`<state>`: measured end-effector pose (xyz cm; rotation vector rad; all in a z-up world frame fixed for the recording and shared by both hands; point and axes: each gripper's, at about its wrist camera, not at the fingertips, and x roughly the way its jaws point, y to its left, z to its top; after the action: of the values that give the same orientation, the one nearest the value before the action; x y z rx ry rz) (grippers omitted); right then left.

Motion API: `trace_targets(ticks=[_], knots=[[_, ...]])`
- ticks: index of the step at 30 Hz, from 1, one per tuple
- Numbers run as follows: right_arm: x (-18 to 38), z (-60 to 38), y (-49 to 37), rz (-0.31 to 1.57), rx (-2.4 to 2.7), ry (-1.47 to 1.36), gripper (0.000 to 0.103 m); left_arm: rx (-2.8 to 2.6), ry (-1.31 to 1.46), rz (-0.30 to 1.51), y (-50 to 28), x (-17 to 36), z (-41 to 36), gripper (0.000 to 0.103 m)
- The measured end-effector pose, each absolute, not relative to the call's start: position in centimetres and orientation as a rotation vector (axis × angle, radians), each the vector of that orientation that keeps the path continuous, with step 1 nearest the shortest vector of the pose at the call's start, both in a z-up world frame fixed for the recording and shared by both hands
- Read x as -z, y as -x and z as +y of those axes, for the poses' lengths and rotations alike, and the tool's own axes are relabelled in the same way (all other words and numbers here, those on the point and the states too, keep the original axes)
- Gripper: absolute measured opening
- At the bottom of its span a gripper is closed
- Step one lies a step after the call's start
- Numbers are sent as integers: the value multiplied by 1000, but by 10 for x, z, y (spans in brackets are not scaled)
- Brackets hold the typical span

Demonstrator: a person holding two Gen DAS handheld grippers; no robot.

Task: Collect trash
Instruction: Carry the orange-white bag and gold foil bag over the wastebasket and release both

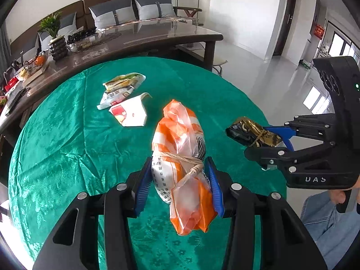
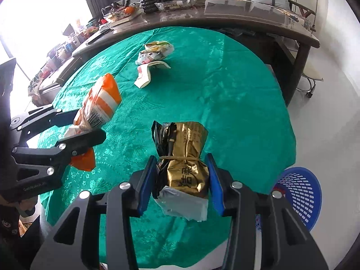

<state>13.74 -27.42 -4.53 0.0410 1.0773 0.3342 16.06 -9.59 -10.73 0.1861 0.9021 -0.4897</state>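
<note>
- The left gripper (image 1: 178, 182) has its jaws clamped on an orange packet (image 1: 180, 157), pads pressing its waist where twine is tied round it.
- The orange packet hangs clear above the green cloth (image 1: 67, 146) of the table; its top points away from the camera, its tail sticks back past the pads.
- The right gripper (image 2: 182, 184) has its jaws closed on a gold packet (image 2: 184, 155), also bound with a band at the middle, a white flap hanging below the pads.
- The gold packet is held above the table, apart from the orange one.
- Three wrappers (image 1: 123, 96) lie together on the cloth farther back, touching or overlapping, well apart from both grippers.
- A blue basket (image 2: 299, 200) stands on the floor just beyond the table edge, at the right in the right wrist view.
- A brown counter (image 1: 157, 36) with a plant (image 1: 52, 25) runs behind the table.
</note>
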Motion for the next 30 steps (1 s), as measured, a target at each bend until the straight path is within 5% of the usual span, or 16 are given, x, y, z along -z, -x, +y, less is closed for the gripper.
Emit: trace_targets(ticks=[18, 30], knots=[[105, -539, -131, 1175, 135, -188, 43, 865, -213, 994, -135, 130, -297, 46], [147, -618, -117, 1190, 197, -336, 43, 937, -224, 1089, -163, 206, -429, 48]])
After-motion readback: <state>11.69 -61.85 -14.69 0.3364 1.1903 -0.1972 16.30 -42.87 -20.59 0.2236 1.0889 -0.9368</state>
